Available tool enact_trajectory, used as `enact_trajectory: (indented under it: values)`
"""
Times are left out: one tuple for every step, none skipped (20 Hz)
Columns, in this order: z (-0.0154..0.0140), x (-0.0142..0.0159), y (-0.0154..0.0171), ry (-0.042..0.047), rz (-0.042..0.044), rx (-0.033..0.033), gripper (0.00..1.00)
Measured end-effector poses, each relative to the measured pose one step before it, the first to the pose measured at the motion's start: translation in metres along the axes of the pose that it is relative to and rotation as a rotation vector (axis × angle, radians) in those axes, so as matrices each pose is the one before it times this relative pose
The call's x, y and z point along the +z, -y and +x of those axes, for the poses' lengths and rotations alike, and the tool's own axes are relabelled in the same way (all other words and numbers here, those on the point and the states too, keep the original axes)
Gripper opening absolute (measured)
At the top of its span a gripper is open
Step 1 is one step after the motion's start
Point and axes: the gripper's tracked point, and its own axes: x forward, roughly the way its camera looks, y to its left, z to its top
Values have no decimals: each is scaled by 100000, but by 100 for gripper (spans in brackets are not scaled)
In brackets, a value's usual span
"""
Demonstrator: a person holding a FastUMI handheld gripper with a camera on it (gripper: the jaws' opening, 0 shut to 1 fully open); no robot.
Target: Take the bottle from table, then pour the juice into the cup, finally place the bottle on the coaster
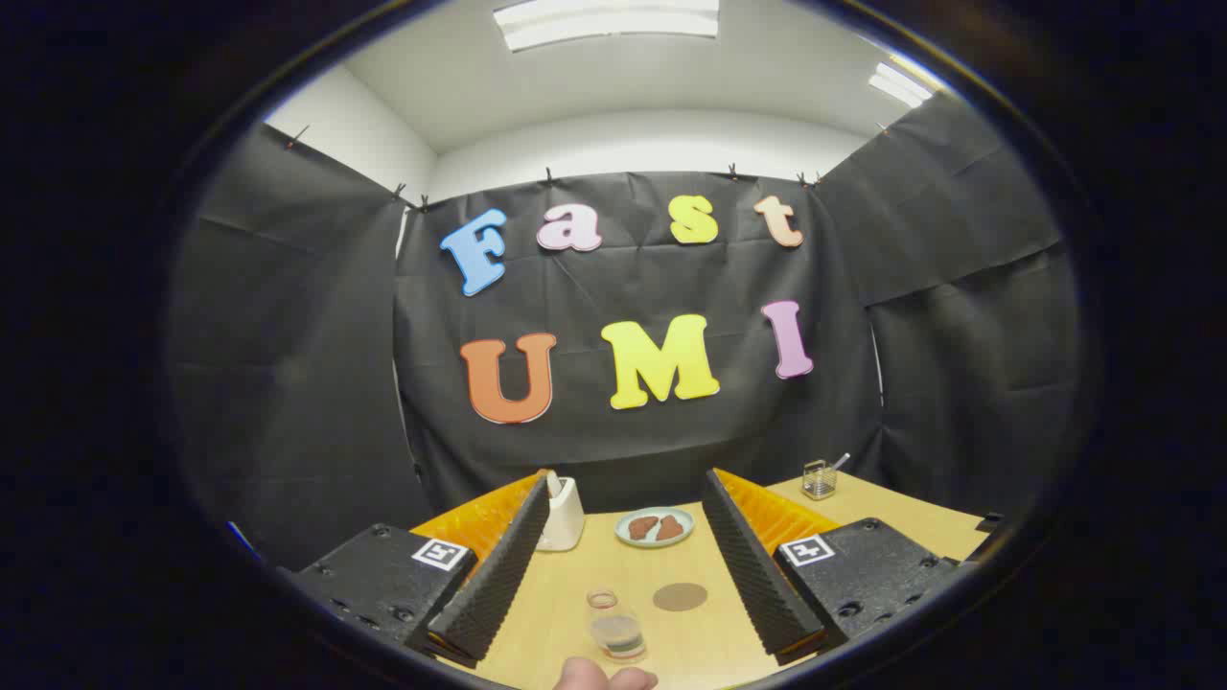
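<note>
Just bottle (pixel 615 628) between open gripper (pixel 628 498)

A makeshift recording booth inside a plain white room: black cloth (pixel 633 383) pinned up as walls, fluorescent ceiling panels (pixel 606 21) overhead, and a light wooden desk (pixel 575 594) set with household props.

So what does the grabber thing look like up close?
The gripper has two fingers, wide apart, with nothing between them. Each finger has a long black pad with a bumpy, ribbed face and a bright orange back. Behind the fingers sit two black blocks with screws; each block carries a small white square sticker with a black pattern.
</note>
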Motion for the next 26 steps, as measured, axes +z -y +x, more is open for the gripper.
enact_trajectory:
  values:
    - [-100,-6,-3,-220,283,175,100]
    - [-127,19,-54,75,265,244,100]
    - [-16,47,45,164,203,106,100]
    - [-112,10,42,7,84,6,100]
    - [-100,-86,40,-166,101,-197,100]
    - [-159,-2,58,-131,146,-99,100]
    - [-165,34,-17,-94,143,12,100]
    - [-69,25,-69,-73,-88,60,100]
    - [-167,-5,-35,-200,-269,-128,100]
    - [-74,130,72,-180,-416,-217,100]
    - [-127,24,133,-254,28,-391,100]
    - [-56,-131,172,-325,564,-531,100]
    - [-116,-54,58,-162,922,-170,100]
    - [-108,21,27,-6,828,85,100]
    - [-106,10,122,50,366,-231,100]
    - [11,100,176,158,-278,-122,100]
    - [-47,58,225,185,-268,-352,100]
    - [-120,-78,360,131,283,-937,100]
    - [-102,-249,4,-325,775,-163,100]
    - [-106,-84,-123,-87,1016,622,100]
    - [-125,15,-227,273,738,790,100]
    - [-172,-67,-64,-61,301,339,100]
    - [-131,-176,119,-112,46,-70,100]
    - [-166,-103,-81,-15,-185,236,100]
    - [-203,-139,-334,121,-526,646,100]
    - [-201,-198,-252,121,-882,521,100]
